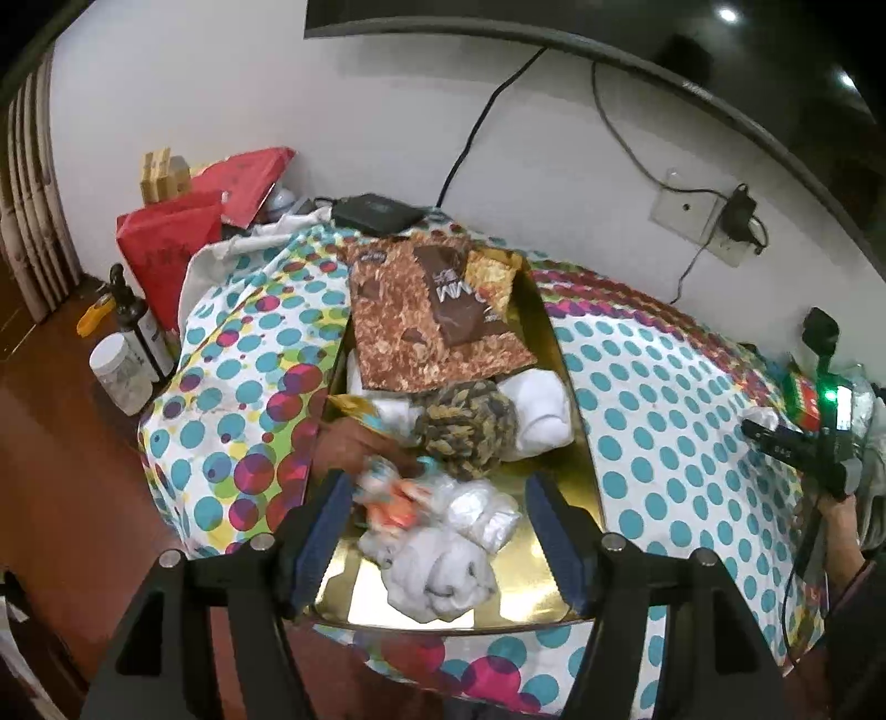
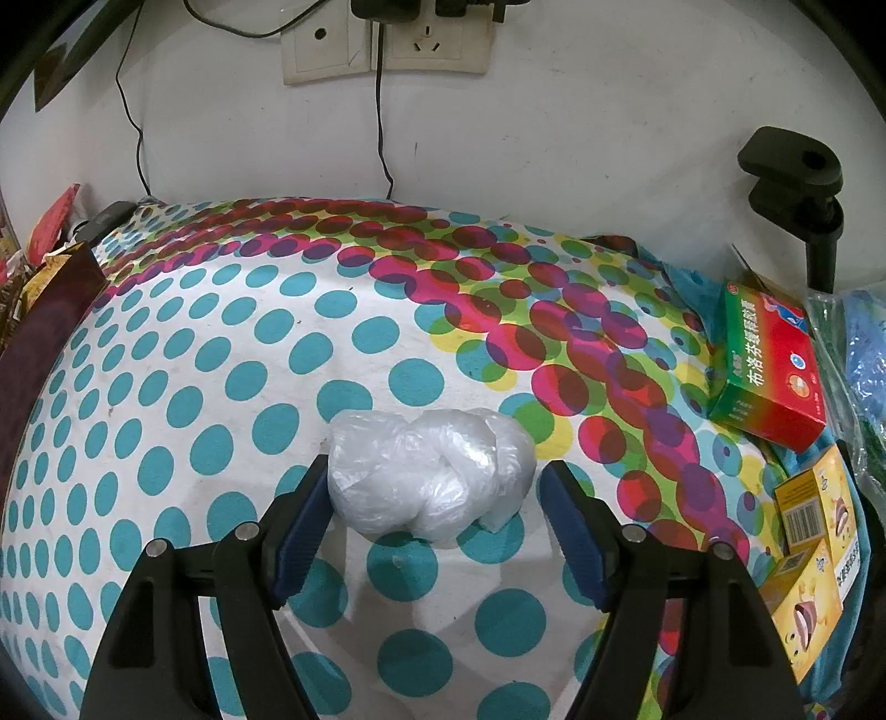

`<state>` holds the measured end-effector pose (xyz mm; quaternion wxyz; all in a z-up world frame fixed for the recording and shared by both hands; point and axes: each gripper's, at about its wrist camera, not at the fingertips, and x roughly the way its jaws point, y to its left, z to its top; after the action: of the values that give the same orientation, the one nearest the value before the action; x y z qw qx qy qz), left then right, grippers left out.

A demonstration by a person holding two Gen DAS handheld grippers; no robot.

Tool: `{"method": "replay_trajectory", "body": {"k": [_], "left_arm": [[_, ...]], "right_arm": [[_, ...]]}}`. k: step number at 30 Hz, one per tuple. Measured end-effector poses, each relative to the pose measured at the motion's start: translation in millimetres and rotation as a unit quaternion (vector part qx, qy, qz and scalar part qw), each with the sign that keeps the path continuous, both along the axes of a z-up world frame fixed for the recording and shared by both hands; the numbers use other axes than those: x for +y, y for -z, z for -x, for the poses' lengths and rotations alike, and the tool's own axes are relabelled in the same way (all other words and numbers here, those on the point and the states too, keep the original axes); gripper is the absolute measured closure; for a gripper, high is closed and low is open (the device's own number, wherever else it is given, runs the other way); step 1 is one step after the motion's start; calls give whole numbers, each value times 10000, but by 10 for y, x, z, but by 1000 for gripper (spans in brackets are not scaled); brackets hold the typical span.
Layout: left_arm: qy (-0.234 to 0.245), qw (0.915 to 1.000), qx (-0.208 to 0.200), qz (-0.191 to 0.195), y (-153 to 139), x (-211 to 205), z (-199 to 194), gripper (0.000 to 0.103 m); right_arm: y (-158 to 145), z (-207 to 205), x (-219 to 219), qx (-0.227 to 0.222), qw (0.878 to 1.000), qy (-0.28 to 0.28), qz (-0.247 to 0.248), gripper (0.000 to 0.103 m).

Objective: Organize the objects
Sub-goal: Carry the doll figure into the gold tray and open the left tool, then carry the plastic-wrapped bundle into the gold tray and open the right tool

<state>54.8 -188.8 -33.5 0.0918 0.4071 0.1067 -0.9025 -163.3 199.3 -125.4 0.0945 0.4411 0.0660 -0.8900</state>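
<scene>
Cloth (image 2: 166,387) printed with teal, pink and green dots, spread over the table and rumpled at its edges. Backed onto a scuffed white wall (image 2: 554,138) with a pair of sockets (image 2: 387,50) and dark cables hanging down. Gave way on the left to brown wood (image 1: 55,443), with a pale jar (image 1: 119,371) and a dark bottle (image 1: 138,321) standing close together.

Lay on the cloth in the right wrist view: a crumpled plastic bundle (image 2: 432,476), translucent white, rounded and lumpy, sitting between the jaws of the right gripper (image 2: 434,498). Touched the near pad on the left at most; stayed clear of the other, so released, not clenched. Near the right edge, a glossy red-and-green carton (image 2: 769,365) and yellow cartons (image 2: 808,554).

Rested on the cloth in the left wrist view: a shiny gold tray (image 1: 531,581), flat and mirror-like. Held a brown printed pouch (image 1: 437,315) at the far end, a knotted rope ball (image 1: 465,432) in tan and grey, a rolled white cloth (image 1: 545,410), a soft white bundle (image 1: 437,570) and a blurred orange-and-teal packet (image 1: 387,498). Hovered over the near end with jaws spread wide and blue pads off everything: the left gripper (image 1: 437,526), released.
</scene>
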Motion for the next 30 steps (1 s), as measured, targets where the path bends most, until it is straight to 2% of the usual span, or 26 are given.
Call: {"method": "replay_trajectory", "body": {"k": [3, 5, 8, 14, 17, 21, 25, 30], "left_arm": [[24, 10000, 37, -43, -44, -16, -41, 36], [5, 9999, 69, -133, -57, -51, -71, 36], [-23, 9994, 115, -330, -68, -113, -111, 36], [-60, 9992, 193, -334, -79, -142, -156, 36], [-29, 9992, 206, -344, -65, -142, -149, 36], [45, 9994, 192, -277, -61, -101, -137, 36], [101, 9994, 229, -236, -100, -83, -164, 36], [26, 9991, 289, -304, -191, -171, -250, 36]], "right_arm": [[17, -12, 9, 29, 10000, 12, 52, 35], [3, -22, 7, 47, 9999, -49, 79, 43], [-17, -53, -63, 154, 9997, -133, -110, 47], [-59, -121, -127, 337, 9986, -212, -353, 49], [-68, -182, -138, 290, 9988, -183, -340, 49], [-234, -323, -233, 355, 9990, -254, -82, 49], [-484, -450, -449, 331, 9976, -420, 428, 49], [-819, -718, -1031, 294, 9892, -1085, 938, 49]]}}
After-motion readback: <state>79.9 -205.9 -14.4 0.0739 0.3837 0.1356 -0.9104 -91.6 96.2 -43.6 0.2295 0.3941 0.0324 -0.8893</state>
